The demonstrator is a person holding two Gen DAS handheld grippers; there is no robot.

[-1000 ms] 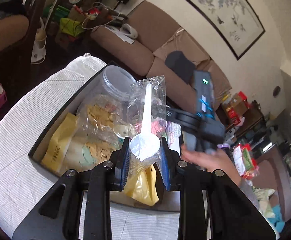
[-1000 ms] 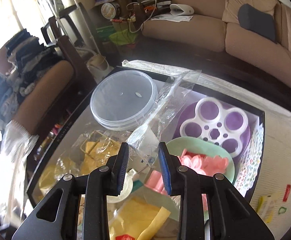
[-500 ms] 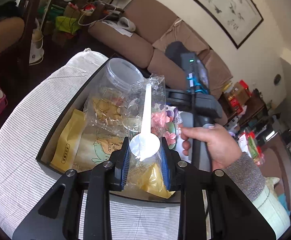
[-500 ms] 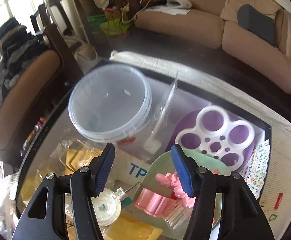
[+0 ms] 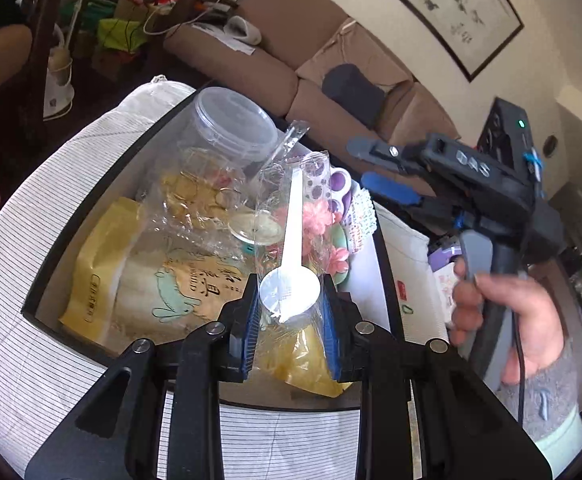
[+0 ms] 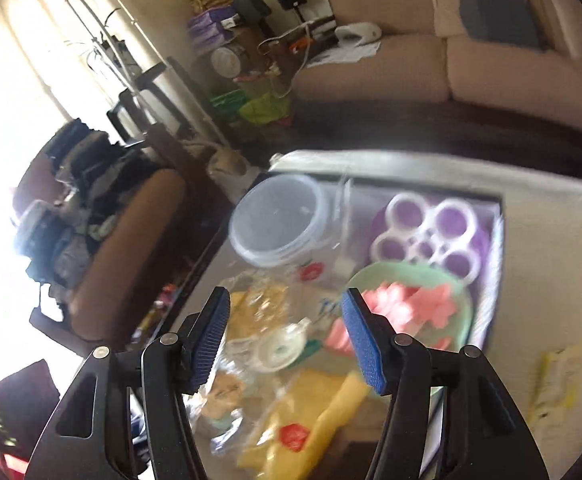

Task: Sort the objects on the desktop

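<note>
My left gripper (image 5: 290, 300) is shut on a white plastic scoop in a clear bag (image 5: 291, 256) and holds it above a black tray (image 5: 87, 196) full of objects. My right gripper (image 6: 287, 340) is open and empty, raised above the tray (image 6: 487, 200); it also shows in the left wrist view (image 5: 387, 172), to the right of the bag. In the tray lie a clear lidded jar (image 5: 231, 128) (image 6: 279, 220), a yellow snack pouch (image 5: 139, 276), a purple mould (image 6: 431, 232) and pink flower pieces on a green plate (image 6: 419, 300).
The tray sits on a white striped cloth (image 5: 7, 320). Small packets (image 6: 559, 376) lie on the cloth right of the tray. A brown sofa (image 5: 291, 40) stands behind the table, and a chair with clothes (image 6: 103, 200) on the left.
My right gripper let go of the top of the clear bag, opened wide, and pulled up and back to the right. My left gripper still holds the bagged scoop.
</note>
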